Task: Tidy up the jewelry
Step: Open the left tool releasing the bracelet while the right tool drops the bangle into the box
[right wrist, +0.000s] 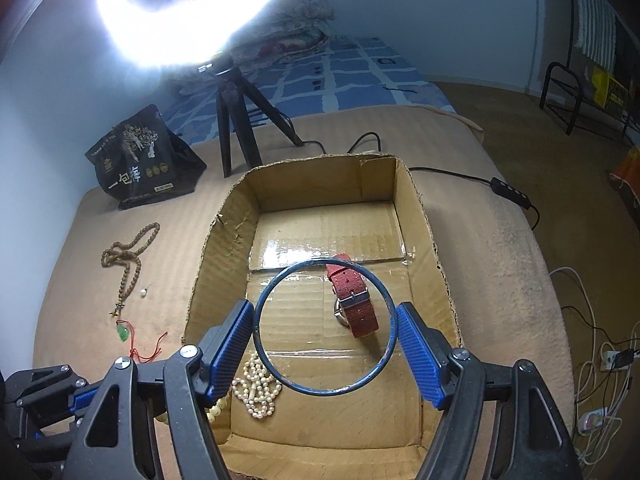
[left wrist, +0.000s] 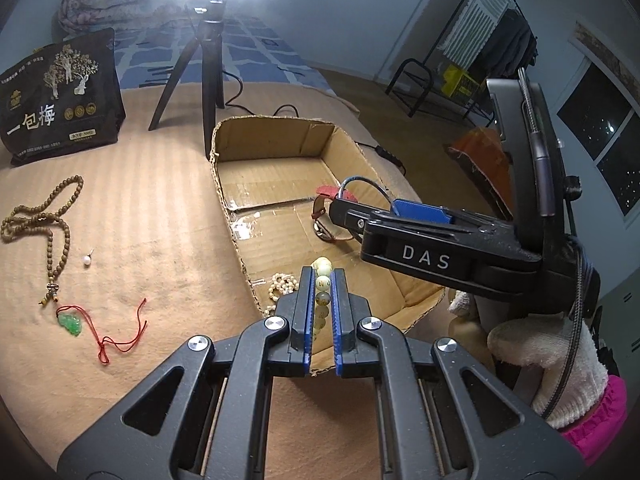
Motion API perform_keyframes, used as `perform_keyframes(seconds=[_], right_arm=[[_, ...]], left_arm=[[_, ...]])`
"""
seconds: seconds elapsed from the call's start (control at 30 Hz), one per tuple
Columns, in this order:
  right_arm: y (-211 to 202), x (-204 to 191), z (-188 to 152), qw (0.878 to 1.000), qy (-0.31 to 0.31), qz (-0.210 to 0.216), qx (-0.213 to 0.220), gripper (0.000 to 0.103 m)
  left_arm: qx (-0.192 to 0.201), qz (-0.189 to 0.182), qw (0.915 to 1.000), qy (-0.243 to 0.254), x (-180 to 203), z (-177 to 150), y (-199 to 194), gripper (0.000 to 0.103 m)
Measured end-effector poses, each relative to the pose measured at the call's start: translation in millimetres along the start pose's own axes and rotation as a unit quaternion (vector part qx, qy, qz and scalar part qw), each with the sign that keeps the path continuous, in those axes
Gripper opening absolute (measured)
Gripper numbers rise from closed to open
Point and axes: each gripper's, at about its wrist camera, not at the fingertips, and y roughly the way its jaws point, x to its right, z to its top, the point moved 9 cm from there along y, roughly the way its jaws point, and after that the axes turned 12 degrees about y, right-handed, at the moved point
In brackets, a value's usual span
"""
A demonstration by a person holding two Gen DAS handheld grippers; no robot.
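Note:
My left gripper is shut on a pale green bead bracelet and holds it over the near corner of the cardboard box. My right gripper is shut on a thin blue bangle above the box; it also shows in the left wrist view. In the box lie a red-strapped watch and a cream pearl strand. On the tan blanket to the left lie a brown bead necklace, a single pearl and a green pendant on red cord.
A black snack bag stands at the back left. A black tripod with a ring light stands behind the box, its cable trailing right. The bed's edge drops off to the right, with cords on the floor.

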Motion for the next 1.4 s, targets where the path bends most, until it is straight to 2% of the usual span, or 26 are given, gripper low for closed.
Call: perform_keyframes(seconds=[0.27, 0.33, 0.37, 0.4, 0.43, 0.47, 0.5, 0.73, 0.8, 0.97, 1.07, 1.27, 1.4], right_arm=[[1.3, 1.1, -0.1, 1.000, 0.004, -0.002, 0.000, 0.075], [1.2, 3.2, 0.3, 1.000, 0.007, -0.007, 0.001, 0.080], [0.5, 4.7, 1.2, 1.000, 0.009, -0.010, 0.002, 0.086], [-0.5, 6.3, 2.2, 1.000, 0.011, -0.014, 0.006, 0.090], [-1.6, 7.4, 3.0, 1.000, 0.012, -0.015, 0.009, 0.090], [-2.6, 8.7, 4.0, 1.000, 0.013, -0.017, 0.010, 0.090], [-3.4, 9.8, 4.7, 1.000, 0.015, -0.019, 0.011, 0.090], [-9.5, 12.6, 7.1, 0.999, 0.018, -0.025, 0.016, 0.092], [-11.3, 11.1, 7.1, 0.999, 0.017, -0.025, 0.017, 0.093], [-18.3, 6.3, 7.3, 0.999, 0.013, -0.025, 0.023, 0.093], [-22.1, 3.6, 7.5, 0.999, 0.012, -0.024, 0.026, 0.093], [-28.7, -2.7, 7.0, 0.999, 0.007, -0.021, 0.030, 0.093], [-31.9, -7.3, 6.1, 0.999, 0.003, -0.019, 0.032, 0.094]], left_arm=[[-0.007, 0.003, 1.0000, 0.006, -0.1, -2.1, 4.8, 0.005], [-0.013, 0.003, 0.9999, 0.005, -0.4, -3.8, 6.4, 0.006], [-0.014, 0.004, 0.9999, 0.005, -1.0, -4.3, 7.7, 0.007], [-0.016, 0.006, 0.9998, 0.007, -1.2, -5.2, 8.3, 0.016], [-0.017, 0.008, 0.9998, 0.008, -0.9, -5.6, 8.1, 0.022], [-0.016, 0.010, 0.9998, 0.009, -1.1, -6.0, 7.8, 0.033], [-0.014, 0.012, 0.9998, 0.009, -1.2, -6.2, 7.3, 0.037], [-0.015, 0.021, 0.9996, 0.013, -1.8, -8.2, 2.2, 0.039], [-0.013, 0.022, 0.9996, 0.014, -2.0, -8.9, 0.1, 0.045], [-0.011, 0.029, 0.9994, 0.015, -6.1, -11.0, -6.7, 0.047], [-0.008, 0.034, 0.9993, 0.014, -11.1, -12.0, -11.2, 0.058], [-0.007, 0.045, 0.9989, 0.009, -24.0, -14.3, -21.0, 0.059], [-0.005, 0.053, 0.9985, 0.010, -31.3, -16.7, -26.2, 0.066]])
